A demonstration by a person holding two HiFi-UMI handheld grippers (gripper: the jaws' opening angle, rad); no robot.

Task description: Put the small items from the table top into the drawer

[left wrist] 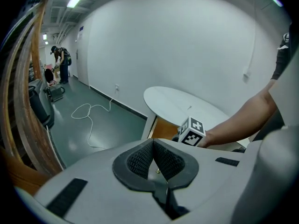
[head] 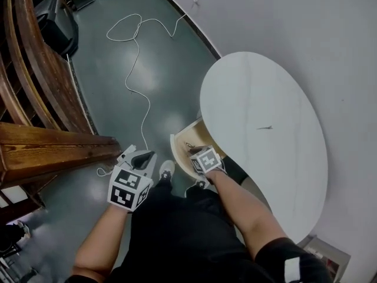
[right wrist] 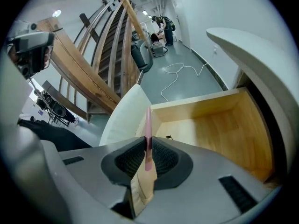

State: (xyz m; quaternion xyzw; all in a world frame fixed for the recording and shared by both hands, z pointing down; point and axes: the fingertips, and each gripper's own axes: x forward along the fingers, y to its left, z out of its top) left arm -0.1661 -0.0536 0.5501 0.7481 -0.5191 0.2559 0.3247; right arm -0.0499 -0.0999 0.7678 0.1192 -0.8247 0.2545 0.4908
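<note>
White table's drawer open; right gripper grasps one pink strip, left gripper clenched.

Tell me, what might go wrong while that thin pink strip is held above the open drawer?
The right gripper pinches the pink strip only by its lower end, so it might slip out early. It also seems lined up with a corner of the drawer, so it could drop outside onto the floor.
</note>
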